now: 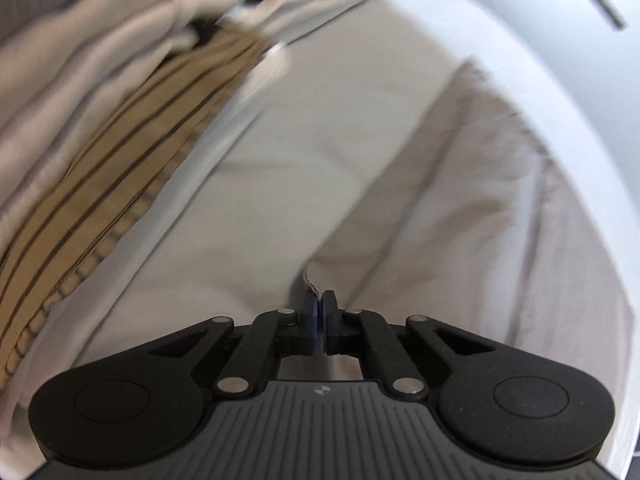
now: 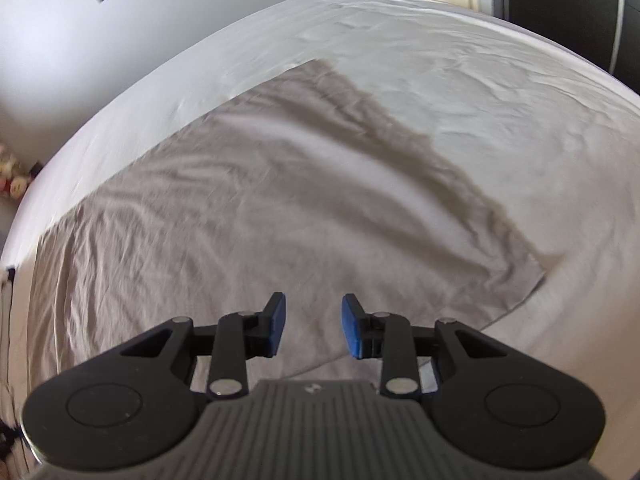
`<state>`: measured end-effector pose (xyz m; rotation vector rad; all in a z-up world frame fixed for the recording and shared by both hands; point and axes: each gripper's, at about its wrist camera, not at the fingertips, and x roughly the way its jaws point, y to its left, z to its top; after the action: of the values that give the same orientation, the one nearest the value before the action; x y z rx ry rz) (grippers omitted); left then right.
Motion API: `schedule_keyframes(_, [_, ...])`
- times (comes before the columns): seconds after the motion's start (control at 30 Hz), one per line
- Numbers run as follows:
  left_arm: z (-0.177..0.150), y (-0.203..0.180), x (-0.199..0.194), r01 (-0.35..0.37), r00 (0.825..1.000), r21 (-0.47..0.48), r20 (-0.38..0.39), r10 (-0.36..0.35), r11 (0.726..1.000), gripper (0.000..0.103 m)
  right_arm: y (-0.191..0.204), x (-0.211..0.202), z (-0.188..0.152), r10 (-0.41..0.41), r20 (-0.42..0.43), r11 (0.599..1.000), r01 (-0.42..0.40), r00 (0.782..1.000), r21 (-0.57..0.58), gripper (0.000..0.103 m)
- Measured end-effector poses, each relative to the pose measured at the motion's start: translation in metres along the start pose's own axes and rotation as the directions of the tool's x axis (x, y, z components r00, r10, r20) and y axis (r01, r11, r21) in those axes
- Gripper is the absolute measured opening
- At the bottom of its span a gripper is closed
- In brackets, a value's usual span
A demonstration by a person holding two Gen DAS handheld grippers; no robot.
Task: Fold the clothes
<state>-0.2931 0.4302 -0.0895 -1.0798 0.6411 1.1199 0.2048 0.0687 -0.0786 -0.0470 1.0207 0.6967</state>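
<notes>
A wrinkled beige cloth (image 2: 280,200) lies spread flat on the white bed sheet (image 2: 500,100). My right gripper (image 2: 313,320) hovers over the cloth's near part, open, with nothing between its blue pads. In the left wrist view the same beige cloth (image 1: 460,208) runs off to the right. My left gripper (image 1: 319,312) is shut, its pads pinching a hemmed edge of that cloth, which pokes out just beyond the tips.
A stack of folded clothes sits at the left: a tan striped garment (image 1: 120,160) under pale beige ones (image 1: 100,40). The bed's far edge meets a white wall (image 2: 60,40). A dark object (image 2: 560,0) stands past the far right corner.
</notes>
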Motion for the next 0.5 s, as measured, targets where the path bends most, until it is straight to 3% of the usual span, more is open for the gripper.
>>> schedule_keyframes(0.13, [-0.003, -0.025, -0.016, 0.125, 0.99, 0.14, 0.047, -0.132, 0.982, 0.002, 0.032, 0.005, -0.015, 0.005, -0.031, 0.994, -0.009, 0.999, -0.112, 0.036])
schedule_keyframes(0.23, [-0.007, -0.048, -0.019, 0.216, 0.973, 0.239, 0.028, -0.229, 0.947, 0.002, 0.06, 0.011, -0.028, 0.015, -0.05, 0.981, -0.025, 0.999, -0.192, 0.036])
schedule_keyframes(0.33, [-0.016, -0.077, -0.015, 0.295, 0.95, 0.348, -0.011, -0.311, 0.89, 0.002, 0.086, 0.019, -0.041, 0.049, -0.078, 0.967, -0.067, 0.996, -0.246, 0.037])
schedule_keyframes(0.5, [-0.042, -0.121, -0.006, 0.391, 0.912, 0.506, -0.1, -0.398, 0.769, 0.002, 0.128, 0.038, -0.063, 0.128, -0.155, 0.95, -0.166, 0.98, -0.266, 0.036])
